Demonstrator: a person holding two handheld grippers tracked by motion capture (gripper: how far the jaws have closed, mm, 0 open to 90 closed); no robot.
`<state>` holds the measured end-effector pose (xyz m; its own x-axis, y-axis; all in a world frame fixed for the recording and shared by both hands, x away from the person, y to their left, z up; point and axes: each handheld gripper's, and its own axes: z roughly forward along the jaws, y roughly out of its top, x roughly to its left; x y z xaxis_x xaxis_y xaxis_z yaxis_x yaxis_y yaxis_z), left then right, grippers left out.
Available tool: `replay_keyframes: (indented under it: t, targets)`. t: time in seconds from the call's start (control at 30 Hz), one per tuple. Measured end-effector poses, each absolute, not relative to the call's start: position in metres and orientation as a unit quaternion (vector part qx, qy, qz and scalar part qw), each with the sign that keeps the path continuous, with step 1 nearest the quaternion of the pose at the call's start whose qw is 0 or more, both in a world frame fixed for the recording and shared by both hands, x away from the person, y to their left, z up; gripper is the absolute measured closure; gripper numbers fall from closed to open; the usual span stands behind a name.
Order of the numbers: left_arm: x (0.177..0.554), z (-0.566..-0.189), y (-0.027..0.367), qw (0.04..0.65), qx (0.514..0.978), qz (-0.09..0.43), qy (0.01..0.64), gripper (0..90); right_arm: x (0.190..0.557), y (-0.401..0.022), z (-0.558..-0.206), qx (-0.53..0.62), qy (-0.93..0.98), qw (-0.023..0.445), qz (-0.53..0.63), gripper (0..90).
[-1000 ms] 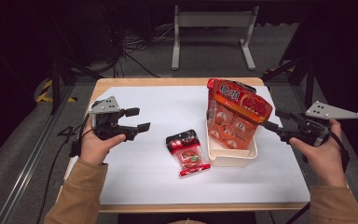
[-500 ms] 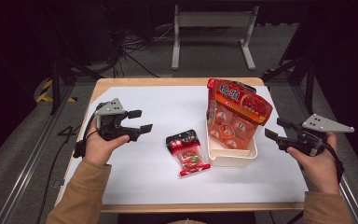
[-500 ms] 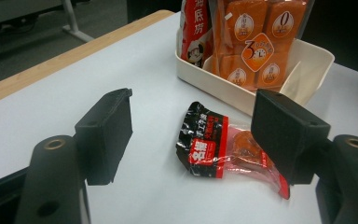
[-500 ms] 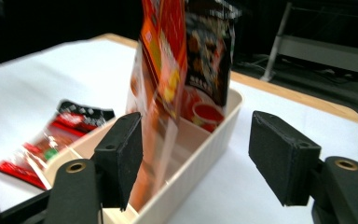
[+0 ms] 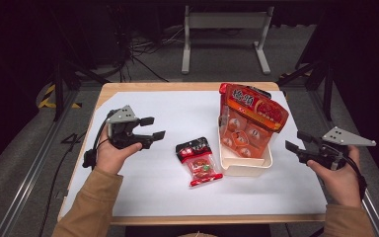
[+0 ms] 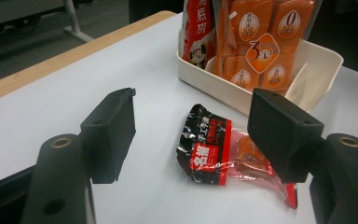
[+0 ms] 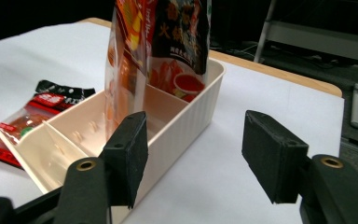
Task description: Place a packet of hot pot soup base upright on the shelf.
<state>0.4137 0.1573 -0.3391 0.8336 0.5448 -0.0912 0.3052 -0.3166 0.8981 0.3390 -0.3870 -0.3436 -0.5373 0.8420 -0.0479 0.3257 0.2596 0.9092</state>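
Note:
A small red-and-black snack packet [image 5: 199, 160] [image 6: 209, 149] [image 7: 32, 112] lies flat on the white sheet, just left of a cream divided tray [image 5: 244, 167] [image 6: 223, 86] [image 7: 186, 126]. A tall orange bag [image 5: 249, 123] [image 6: 256, 42] [image 7: 158, 51] stands upright in the tray's far end. My left gripper [image 5: 153, 127] [image 6: 193, 121] hovers left of the packet, pointing at it, open; its jaws have just been closing a little with nothing between them. My right gripper [image 5: 297, 141] [image 7: 191, 154] is right of the tray, open, also just closing slightly on nothing.
The white sheet [image 5: 177, 108] covers a wooden table [image 5: 177, 86] whose edges show at the back and front. A metal stand [image 5: 224, 29] and cables lie on the floor behind it. Bare sheet lies in front of the tray and at the far left.
My right hand has come down and towards the table's near edge, beside the tray's right side. Both pairs of jaws stand slightly narrower. The left hand has hardly moved.

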Motion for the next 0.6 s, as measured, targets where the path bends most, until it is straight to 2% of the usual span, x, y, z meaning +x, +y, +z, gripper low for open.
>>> replay_keyframes:
  t: [0.6]
  targets:
    - [0.438, -0.379, 0.130, 0.515, 0.798, 0.088, 0.300, 29.5, 0.345, -0.398, -0.361, 0.414, 0.748, 0.269, 0.445, 38.0]
